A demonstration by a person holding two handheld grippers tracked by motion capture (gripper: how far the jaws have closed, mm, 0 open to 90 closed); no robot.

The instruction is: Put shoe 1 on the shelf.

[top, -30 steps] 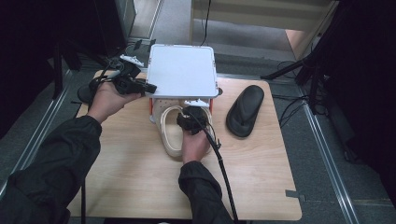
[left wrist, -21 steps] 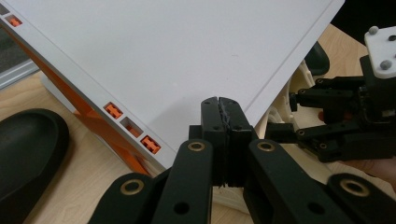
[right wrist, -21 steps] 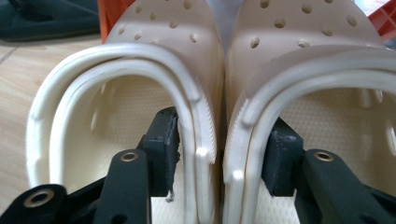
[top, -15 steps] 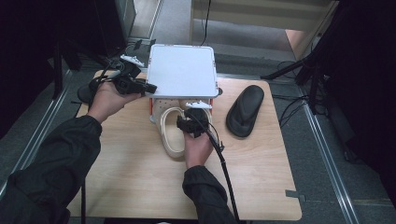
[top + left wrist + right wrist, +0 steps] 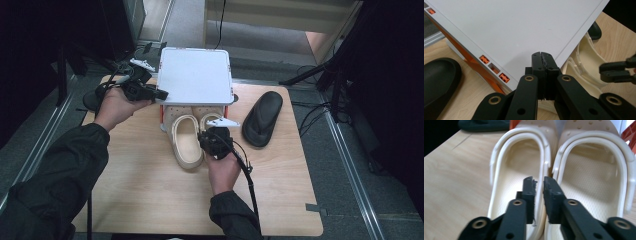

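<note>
**Right claw closing on the cream clogs' inner walls**

The right claw (image 5: 538,185) has just been closing; its jaws stand almost together, a narrow slit left between them, straddling the adjoining inner walls of the two cream clogs. Whether the pads already press on those walls I cannot tell. From above, this claw (image 5: 216,141) sits over the right clog (image 5: 211,121), with the left clog (image 5: 186,141) just beside it at nine o'clock. Both clogs point toes-first toward twelve o'clock, their fronts tucked beneath the white shelf (image 5: 196,75) with orange legs.

At three o'clock of the clogs lies a black slipper (image 5: 262,118) on the wooden bench (image 5: 140,185), well clear of the rack. A second black slipper (image 5: 439,80) lies at the bench's ten o'clock edge.

The left claw (image 5: 159,94) is held at the shelf's near-left corner; its jaws (image 5: 541,62) are pressed fully together with nothing between them, hovering over the white top.
</note>
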